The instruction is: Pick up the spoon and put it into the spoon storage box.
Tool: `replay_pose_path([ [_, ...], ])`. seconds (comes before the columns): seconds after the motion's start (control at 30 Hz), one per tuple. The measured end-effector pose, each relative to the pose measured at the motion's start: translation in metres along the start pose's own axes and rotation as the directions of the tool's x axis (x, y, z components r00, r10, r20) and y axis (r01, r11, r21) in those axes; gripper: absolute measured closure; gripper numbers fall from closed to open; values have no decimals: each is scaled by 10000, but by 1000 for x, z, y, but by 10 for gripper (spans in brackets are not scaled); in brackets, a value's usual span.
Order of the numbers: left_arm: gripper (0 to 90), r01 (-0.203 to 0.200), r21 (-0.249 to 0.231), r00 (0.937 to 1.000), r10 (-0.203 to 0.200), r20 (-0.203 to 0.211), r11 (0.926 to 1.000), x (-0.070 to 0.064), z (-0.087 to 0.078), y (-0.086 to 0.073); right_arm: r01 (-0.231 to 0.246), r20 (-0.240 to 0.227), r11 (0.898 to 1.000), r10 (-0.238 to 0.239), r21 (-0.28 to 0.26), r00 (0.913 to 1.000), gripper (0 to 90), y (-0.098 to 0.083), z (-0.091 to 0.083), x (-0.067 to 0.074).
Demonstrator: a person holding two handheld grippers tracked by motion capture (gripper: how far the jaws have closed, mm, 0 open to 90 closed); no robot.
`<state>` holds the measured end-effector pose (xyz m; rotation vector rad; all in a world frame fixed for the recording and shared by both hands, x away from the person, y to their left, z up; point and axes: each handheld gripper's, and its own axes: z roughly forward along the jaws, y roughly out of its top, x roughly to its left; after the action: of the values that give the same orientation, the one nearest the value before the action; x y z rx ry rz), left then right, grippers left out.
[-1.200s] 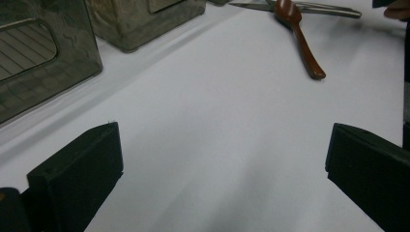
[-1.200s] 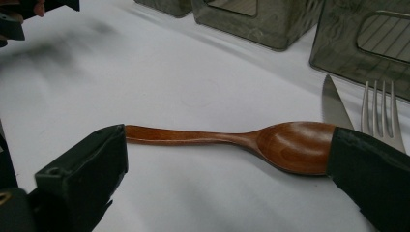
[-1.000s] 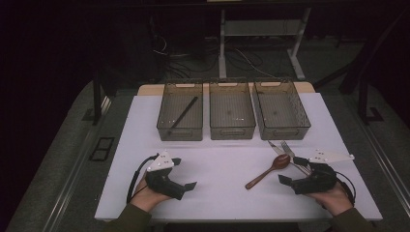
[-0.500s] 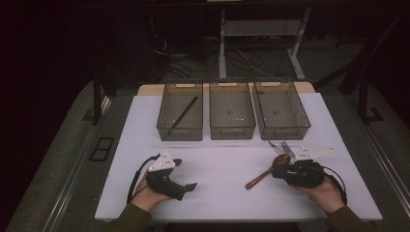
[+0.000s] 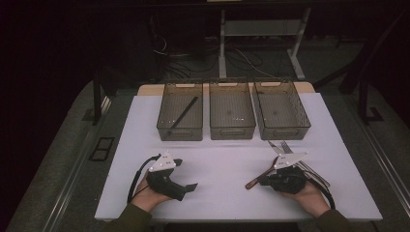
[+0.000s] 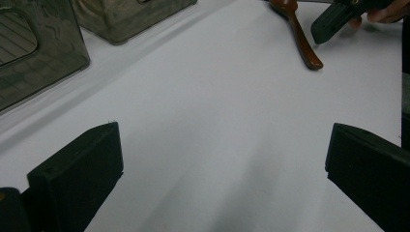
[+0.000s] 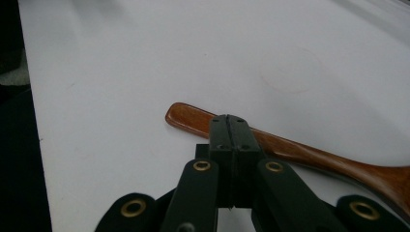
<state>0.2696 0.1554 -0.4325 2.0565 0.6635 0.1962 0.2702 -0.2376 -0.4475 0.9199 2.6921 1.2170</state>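
A brown wooden spoon (image 5: pixel 251 183) lies on the white table top (image 5: pixel 227 159), front right. My right gripper (image 5: pixel 261 181) is over its handle and points left. Its jaws have just been closing, and in the right gripper view the right gripper (image 7: pixel 229 121) has both pads pressed flat together. The spoon (image 7: pixel 300 150) runs crosswise just past and under the tips, with nothing visible between them. My left gripper (image 5: pixel 186 175) rests at front left. In the left gripper view the left gripper (image 6: pixel 222 169) stands wide open over bare table, with the spoon (image 6: pixel 300 38) far off.
Three see-through bins stand in a row at the back: left bin (image 5: pixel 180 133) with a black stick (image 5: pixel 183 113) in it, middle bin (image 5: pixel 232 133), right bin (image 5: pixel 283 134). Metal cutlery (image 5: pixel 285 147) lies in front of the right bin, beside the right hand.
The right hand has slid left along the table toward the spoon's handle end, and its jaws went from wide open to closed. The left hand has stayed put.
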Motion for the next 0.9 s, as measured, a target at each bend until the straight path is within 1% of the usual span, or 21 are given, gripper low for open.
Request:
replay_pose_path([
  [0.1, 0, 9, 17, 10000, -9, -10, 10000, -1, 0, 0, 144, -32, 9999, -144, 54, 9999, 900, 3, 7, 2],
  [0.2, 0, -4, 20, 10000, 4, -11, 10000, -1, 0, 0, 280, 38, 9996, -280, 16, 9996, 900, 9, 12, 3],
  [0.67, 0, -13, 39, 10000, 13, 0, 10000, -1, 0, 0, 241, 275, 9997, -239, -92, 9993, 900, 27, 30, -4],
  [0.9, 0, -33, 48, 10000, 32, 7, 10000, 0, 0, 0, 207, 427, 9996, -199, -168, 9989, 900, 37, 39, -10],
])
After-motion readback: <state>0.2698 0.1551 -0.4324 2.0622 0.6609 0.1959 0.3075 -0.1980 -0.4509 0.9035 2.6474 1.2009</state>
